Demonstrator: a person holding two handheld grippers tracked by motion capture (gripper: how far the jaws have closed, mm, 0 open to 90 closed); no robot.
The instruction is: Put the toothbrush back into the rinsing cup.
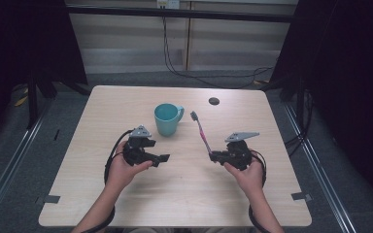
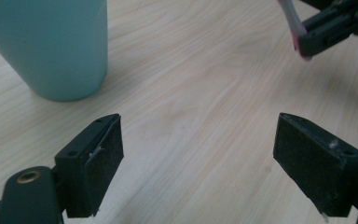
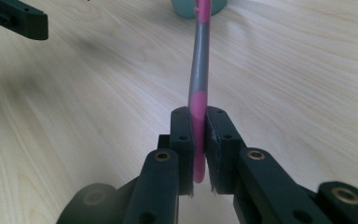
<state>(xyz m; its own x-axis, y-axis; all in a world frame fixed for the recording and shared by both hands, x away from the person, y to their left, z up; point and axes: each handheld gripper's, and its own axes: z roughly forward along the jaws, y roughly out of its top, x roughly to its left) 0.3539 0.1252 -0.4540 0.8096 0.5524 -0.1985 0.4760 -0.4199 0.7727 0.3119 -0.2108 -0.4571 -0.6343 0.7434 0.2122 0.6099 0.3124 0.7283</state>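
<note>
The right gripper [image 1: 212, 155] is clenched on the lower end of a toothbrush [image 1: 202, 134], and in the right gripper view its two jaws press on the pink handle [image 3: 198, 140] from both sides. The toothbrush rises tilted from the jaws, away from the person, and its dark bristle head [image 1: 193, 115] is up in the air just beside the handle of the cup [image 1: 167, 119]. The left gripper [image 1: 162, 158] is released, with its jaws wide apart and nothing between them, low over the tabletop [image 1: 184, 194]. The teal cup stands upright on the tabletop, near the left gripper and beyond it. A small dark round spot [image 1: 214, 101] lies farther back on the tabletop, well apart from the cup.
</note>
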